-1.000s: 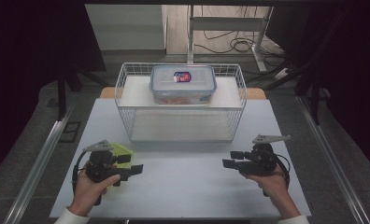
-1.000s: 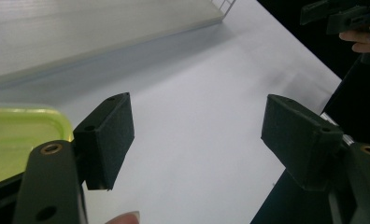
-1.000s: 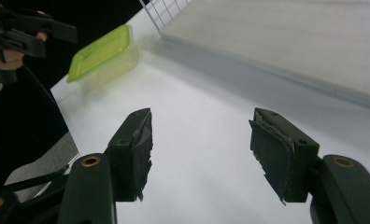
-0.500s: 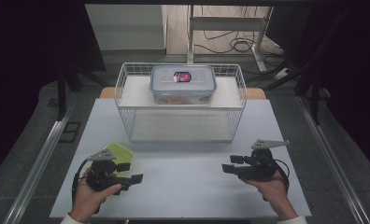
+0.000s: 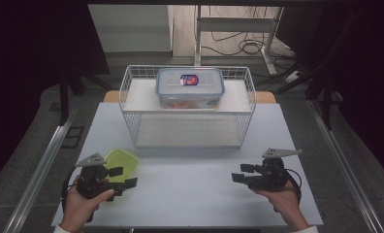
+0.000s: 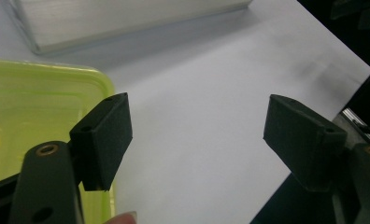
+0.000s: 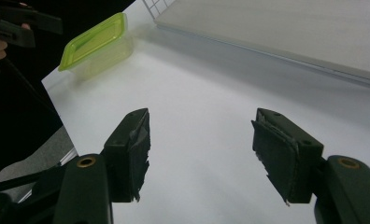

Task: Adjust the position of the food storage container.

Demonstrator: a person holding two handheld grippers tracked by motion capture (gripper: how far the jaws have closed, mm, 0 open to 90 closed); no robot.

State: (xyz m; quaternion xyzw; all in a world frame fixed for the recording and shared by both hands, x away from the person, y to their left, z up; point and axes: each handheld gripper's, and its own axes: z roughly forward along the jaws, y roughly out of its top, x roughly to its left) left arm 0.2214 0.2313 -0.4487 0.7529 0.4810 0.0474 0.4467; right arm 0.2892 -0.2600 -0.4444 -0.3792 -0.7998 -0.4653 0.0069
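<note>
Lime-green plastic container (image 5: 120, 163), translucent, rounded-rectangular with a ridged rim, sits near left on the white table (image 5: 195, 184), just beside the empty, wide-open left gripper (image 5: 122, 177); right gripper (image 5: 239, 173) also gapes empty.

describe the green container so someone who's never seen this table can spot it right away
Start at the white table, whose far half holds a wire basket with a clear lidded box on its upper shelf. Come to the near left corner, just in front of the basket: the green container lies there beside the left gripper. It is the only lime-green, translucent thing, shallow with rounded corners.
</note>
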